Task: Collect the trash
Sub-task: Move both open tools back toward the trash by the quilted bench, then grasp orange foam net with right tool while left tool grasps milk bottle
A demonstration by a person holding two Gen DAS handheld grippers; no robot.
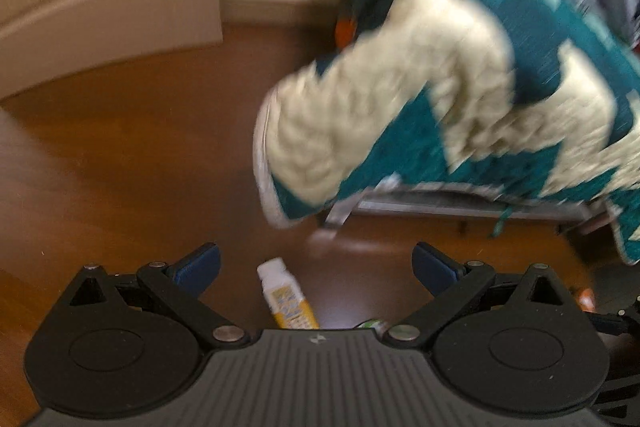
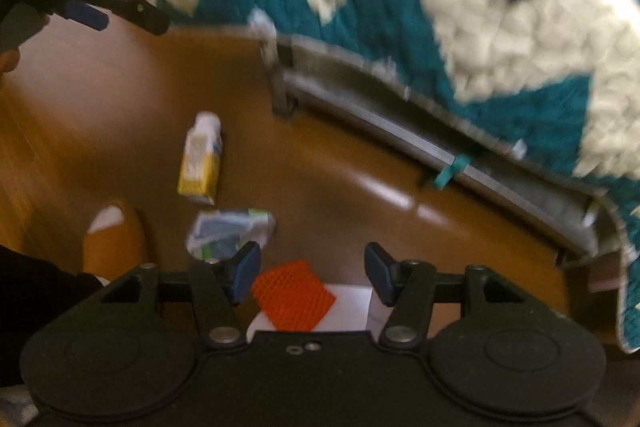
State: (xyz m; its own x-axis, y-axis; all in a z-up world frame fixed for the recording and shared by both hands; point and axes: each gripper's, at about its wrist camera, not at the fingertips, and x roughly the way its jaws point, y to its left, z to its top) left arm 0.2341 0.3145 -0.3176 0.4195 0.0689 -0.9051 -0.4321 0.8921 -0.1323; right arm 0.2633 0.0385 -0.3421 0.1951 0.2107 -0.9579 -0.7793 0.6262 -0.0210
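Where it lies, the bottle (image 2: 201,157) is white-capped, yellow-labelled.

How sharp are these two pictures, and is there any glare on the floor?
Left wrist view: the teal and cream quilt is smeared by motion blur, the left gripper stays crisp, and a pale sheen lies on the wooden floor. Right wrist view: the quilt and yellow bottle are blurred, with bright glare streaks on the floor; fisheye bends the bed rail.

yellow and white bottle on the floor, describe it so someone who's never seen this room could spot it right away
Start at the teal-and-cream quilt hanging over the bed edge, then look down to the wooden floor beside it. The bottle lies on its side there, beyond a crumpled wrapper; only it has a white cap and yellow base.
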